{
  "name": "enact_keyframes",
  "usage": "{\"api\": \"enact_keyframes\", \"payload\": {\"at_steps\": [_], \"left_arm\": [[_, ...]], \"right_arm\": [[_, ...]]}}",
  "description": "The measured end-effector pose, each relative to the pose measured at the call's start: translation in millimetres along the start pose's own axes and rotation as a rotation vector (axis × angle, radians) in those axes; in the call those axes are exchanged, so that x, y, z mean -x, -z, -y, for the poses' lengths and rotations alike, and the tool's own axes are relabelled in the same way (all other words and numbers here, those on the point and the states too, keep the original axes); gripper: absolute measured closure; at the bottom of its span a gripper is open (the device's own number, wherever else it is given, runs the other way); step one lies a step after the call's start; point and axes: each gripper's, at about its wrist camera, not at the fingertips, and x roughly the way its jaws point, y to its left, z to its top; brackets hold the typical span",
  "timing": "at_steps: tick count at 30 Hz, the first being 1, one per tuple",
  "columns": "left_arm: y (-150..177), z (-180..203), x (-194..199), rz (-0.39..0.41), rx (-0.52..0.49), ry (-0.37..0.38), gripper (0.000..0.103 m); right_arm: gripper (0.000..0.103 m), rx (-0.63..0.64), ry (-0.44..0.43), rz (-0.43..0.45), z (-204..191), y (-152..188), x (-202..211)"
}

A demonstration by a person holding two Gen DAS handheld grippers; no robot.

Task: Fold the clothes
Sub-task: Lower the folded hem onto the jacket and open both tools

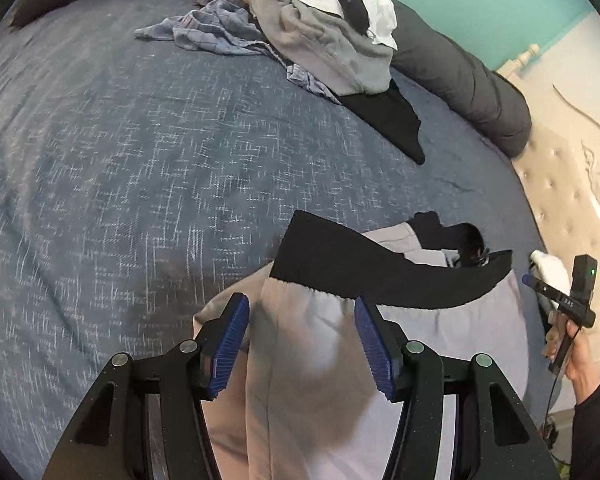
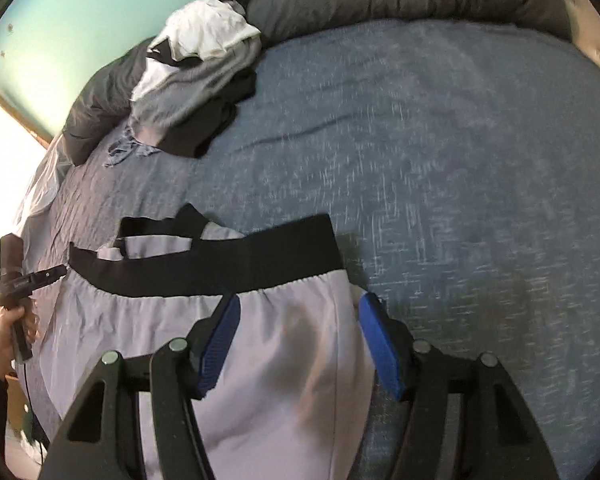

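Note:
A pale lilac garment (image 1: 312, 360) with a wide black elastic waistband (image 1: 380, 272) lies spread on the blue bed cover (image 1: 140, 160). My left gripper (image 1: 300, 304) is open, its blue pads wide apart over the fabric just below the waistband. In the right wrist view the same garment (image 2: 140, 328) and waistband (image 2: 220, 264) lie flat, and my right gripper (image 2: 300, 300) is open over the garment's right side. Each view also shows the other gripper, held in a hand, at the garment's far edge (image 1: 560, 292) (image 2: 32, 280).
A heap of unfolded clothes (image 1: 324, 32) (image 2: 196, 76), white, grey and black, sits at the far side against a rolled dark grey duvet (image 1: 460, 80). A blue checked garment (image 1: 212, 32) lies beside it. A cream tufted headboard (image 1: 572, 184) borders the bed.

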Motion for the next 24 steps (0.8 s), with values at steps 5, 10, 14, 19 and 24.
{"api": "enact_keyframes", "payload": {"at_steps": [5, 10, 14, 19, 24], "left_arm": [[-4, -2, -9, -0.011, -0.014, -0.002, 0.047], [-6, -2, -11, 0.005, -0.026, -0.020, 0.078], [-5, 7, -1, 0.042, -0.064, -0.027, 0.085], [-14, 19, 25, 0.113, -0.077, -0.011, 0.087], [-28, 21, 25, 0.127, -0.067, -0.037, 0.087]], "right_arm": [[0.049, 0.069, 0.010, -0.006, -6, -1, -17], [0.094, 0.091, 0.039, 0.026, -2, 2, -15], [0.097, 0.146, 0.060, 0.070, -8, 4, -1], [0.097, 0.166, 0.112, 0.173, -17, -5, 24], [0.097, 0.152, 0.157, 0.180, -23, -21, 19]]}}
